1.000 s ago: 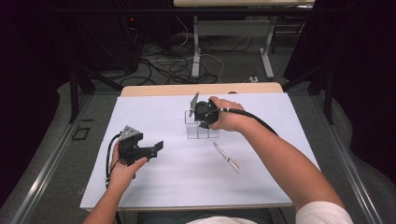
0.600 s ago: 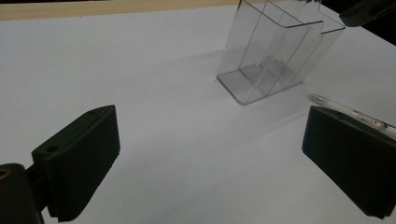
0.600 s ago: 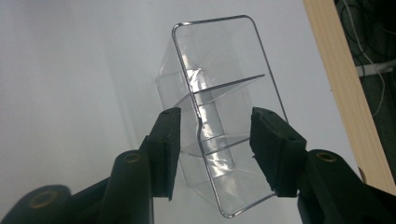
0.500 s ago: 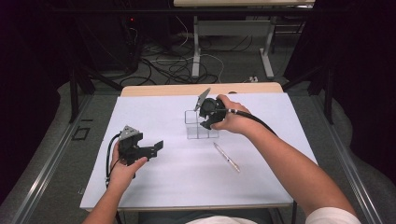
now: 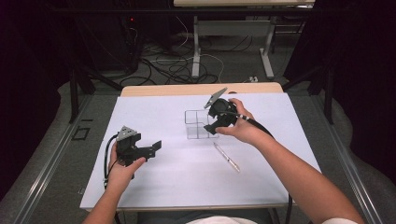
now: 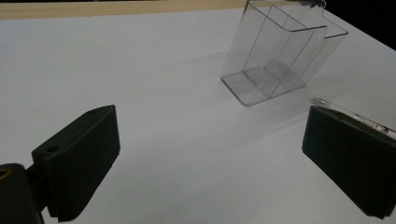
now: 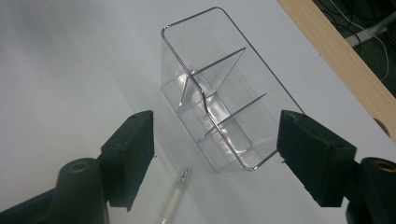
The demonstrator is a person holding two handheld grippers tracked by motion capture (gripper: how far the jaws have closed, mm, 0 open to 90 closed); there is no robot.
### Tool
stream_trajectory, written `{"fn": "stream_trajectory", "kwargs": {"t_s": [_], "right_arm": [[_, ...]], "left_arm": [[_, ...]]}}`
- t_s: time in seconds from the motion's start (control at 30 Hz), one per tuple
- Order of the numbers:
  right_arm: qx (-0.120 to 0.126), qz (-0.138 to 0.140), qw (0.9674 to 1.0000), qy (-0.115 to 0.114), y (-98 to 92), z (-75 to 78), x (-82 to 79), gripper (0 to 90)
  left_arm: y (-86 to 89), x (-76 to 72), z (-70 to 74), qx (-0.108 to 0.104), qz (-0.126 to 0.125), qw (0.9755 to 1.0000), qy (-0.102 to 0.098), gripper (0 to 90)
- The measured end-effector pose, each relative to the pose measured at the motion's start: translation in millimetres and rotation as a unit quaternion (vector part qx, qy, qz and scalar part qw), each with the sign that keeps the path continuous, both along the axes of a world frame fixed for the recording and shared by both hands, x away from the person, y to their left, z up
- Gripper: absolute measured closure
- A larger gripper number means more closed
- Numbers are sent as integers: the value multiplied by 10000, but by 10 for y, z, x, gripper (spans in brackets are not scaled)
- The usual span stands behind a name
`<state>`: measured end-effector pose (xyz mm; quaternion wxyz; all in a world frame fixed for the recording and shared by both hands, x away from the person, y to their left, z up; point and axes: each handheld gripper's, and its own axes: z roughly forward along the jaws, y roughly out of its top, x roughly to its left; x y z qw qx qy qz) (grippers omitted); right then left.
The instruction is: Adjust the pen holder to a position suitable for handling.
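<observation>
A clear plastic organizer (image 5: 196, 124) with several compartments stands upright on the white table. It is also in the left gripper view (image 6: 280, 56) and the right gripper view (image 7: 219, 84). A clear pen (image 5: 227, 157) lies to its near right, also in the gripper views (image 6: 348, 113) (image 7: 175, 198). My right gripper (image 5: 211, 127) hovers just right of the organizer and tilts down at it. Its jaws have just been opening. They stand wide apart with nothing pressed between them (image 7: 217, 140). My left gripper (image 5: 156, 145) rests open at the near left, aimed toward the organizer (image 6: 210, 172).
The white table top (image 5: 168, 182) has a wooden strip (image 5: 187, 89) along its far edge. Cables and table legs lie on the floor beyond. Dark metal rails run along both sides of the table.
The right gripper has drawn back to the right from over the organizer and risen slightly, and its jaws have spread. The organizer stays standing. The left hand has not moved.
</observation>
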<state>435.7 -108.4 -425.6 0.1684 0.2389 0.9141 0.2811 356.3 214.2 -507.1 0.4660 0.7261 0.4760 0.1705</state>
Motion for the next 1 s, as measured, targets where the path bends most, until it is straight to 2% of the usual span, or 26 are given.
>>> {"fn": "stream_trajectory", "kwargs": {"t_s": [0.13, 0.17, 0.2, 0.23, 0.27, 0.4, 0.43, 0.53, 0.67, 0.77, 0.87, 1.0], "right_arm": [[290, -348, 9990, 16, -69, -18, -33, 192], [290, -348, 9990, 16, -69, -18, -33, 192], [350, -455, 9983, 42, -91, -17, -36, 187], [490, -622, 9967, 168, -115, -14, -47, 176], [545, -611, 9963, 267, -142, -9, -42, 160], [621, -750, 9947, 342, -234, -15, -44, 145], [825, -901, 9916, 435, -290, -41, -41, 144], [1019, -929, 9890, 544, -363, -76, -35, 142], [1075, -1036, 9863, 705, -447, -142, -48, 138], [1097, -1162, 9853, 598, -483, -201, -61, 142], [1079, -1215, 9846, 652, -517, -253, -74, 152], [964, -1333, 9847, 580, -527, -304, -95, 175]], "left_arm": [[-7, 6, -4, -4, -11, 10000, 11, 43], [-7, 6, -4, -4, -11, 10000, 11, 43], [-8, 7, -4, -5, -15, 10000, 12, 43], [-9, 7, -4, -10, -14, 10000, 15, 43], [-9, 8, -4, -21, -15, 10000, 23, 43], [-10, 7, -2, -45, -9, 10000, 28, 42], [-10, 7, -1, -49, -10, 10000, 30, 37], [-10, 7, -1, -44, -12, 10000, 48, 25], [-11, 13, -4, -63, 5, 10000, 60, 20], [-14, 16, -9, -75, 32, 9999, 83, 19], [-4, 19, -12, -58, 46, 9999, 101, 12], [-5, 17, -14, -70, 41, 9999, 119, 7]]}}
